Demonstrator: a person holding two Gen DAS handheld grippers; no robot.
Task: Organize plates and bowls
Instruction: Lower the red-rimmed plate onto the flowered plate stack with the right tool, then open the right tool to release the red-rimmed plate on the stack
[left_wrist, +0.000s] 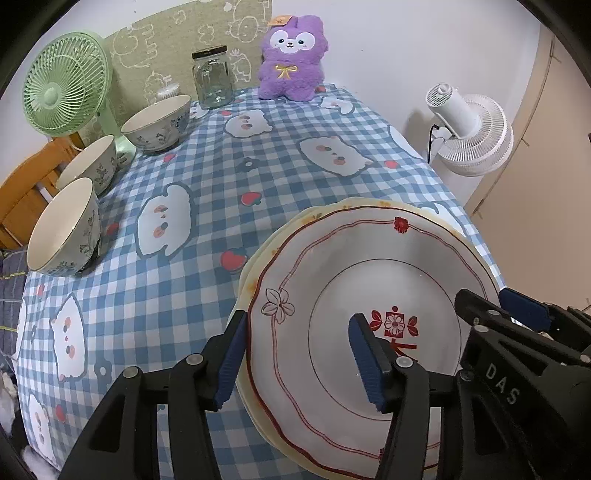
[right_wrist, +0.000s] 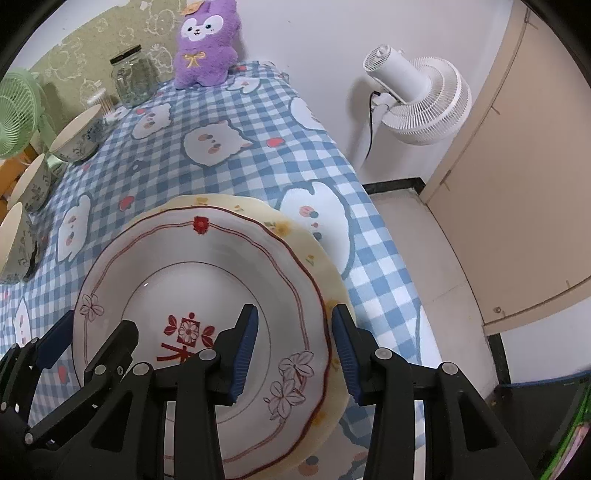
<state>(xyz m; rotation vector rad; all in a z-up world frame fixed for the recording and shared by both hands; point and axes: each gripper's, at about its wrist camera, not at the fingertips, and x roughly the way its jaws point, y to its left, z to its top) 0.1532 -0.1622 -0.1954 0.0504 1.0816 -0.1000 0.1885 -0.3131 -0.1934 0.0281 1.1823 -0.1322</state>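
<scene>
Left gripper (left_wrist: 301, 360): angled steeply down over the left rim of the plate stack, jaws apart and straddling that rim, outer pad (left_wrist: 231, 360) outside the edge, inner pad over the plate well; contact with the rim not discernible. Right gripper (right_wrist: 295, 354): likewise pitched down at the stack's right rim, jaws apart, one pad inside over the white plate, the other outside past the cream edge; no visible clamping. White plate (left_wrist: 369, 295) with scalloped red border, flower sprigs and red centre emblem: lying flat, face up, between the two grippers, nested on a cream plate (right_wrist: 317, 266) with yellow floral edge showing beyond it. Round items, no long axis; emblem reading upright toward the tongs. Surface: table under a blue-and-white checked cloth (left_wrist: 207, 192) printed with white animals and strawberries. Three floral bowls (left_wrist: 66, 225) (left_wrist: 88, 164) (left_wrist: 157, 123): well apart from the tongs, in a row along the far left edge, upright. Beyond the tongs at the table's far end: green desk fan (left_wrist: 66, 85), lidded glass jar (left_wrist: 212, 79), purple plush toy (left_wrist: 291, 59). Right of the tongs, off the table: white fan (right_wrist: 421, 99), beige door, pale floor.
</scene>
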